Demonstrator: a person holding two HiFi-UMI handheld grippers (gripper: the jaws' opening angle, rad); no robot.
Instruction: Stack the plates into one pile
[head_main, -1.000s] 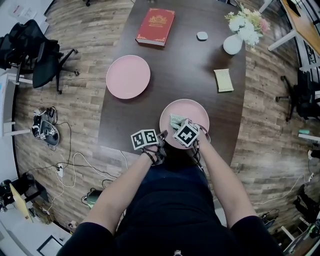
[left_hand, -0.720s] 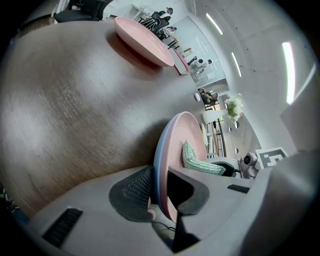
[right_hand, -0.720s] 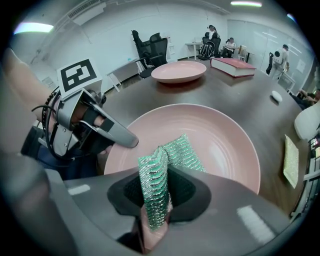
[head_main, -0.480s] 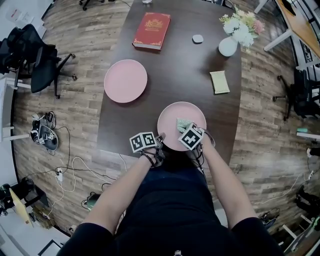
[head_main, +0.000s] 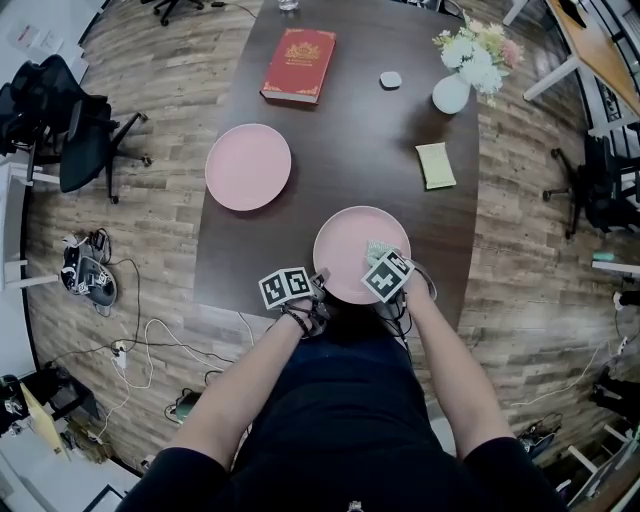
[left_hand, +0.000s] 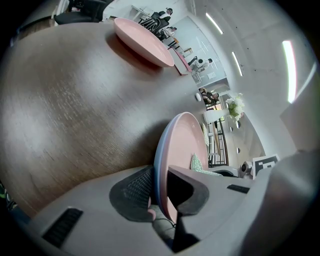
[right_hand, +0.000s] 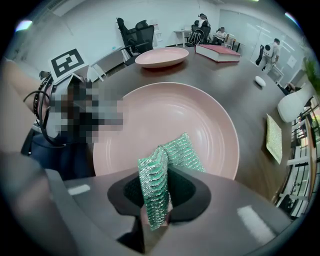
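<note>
A pink plate (head_main: 352, 245) lies at the near edge of the dark table. My left gripper (head_main: 318, 283) is shut on that near plate's (left_hand: 181, 145) rim at its near left, one jaw above and one below. My right gripper (head_main: 382, 262) is over the plate's near right part, shut on a green scouring cloth (right_hand: 159, 180) that is folded and touches the plate (right_hand: 165, 125). A second pink plate (head_main: 248, 166) sits farther off to the left, also seen from the left gripper (left_hand: 142, 34) and right gripper (right_hand: 161, 56) views.
On the far part of the table lie a red book (head_main: 298, 65), a small white puck (head_main: 390, 79), a white vase with flowers (head_main: 452, 92) and a pale green cloth (head_main: 435, 165). An office chair (head_main: 70, 130) stands on the floor at left.
My right gripper has slid the green cloth to the right across the near plate. The left gripper has kept its hold on the rim.
</note>
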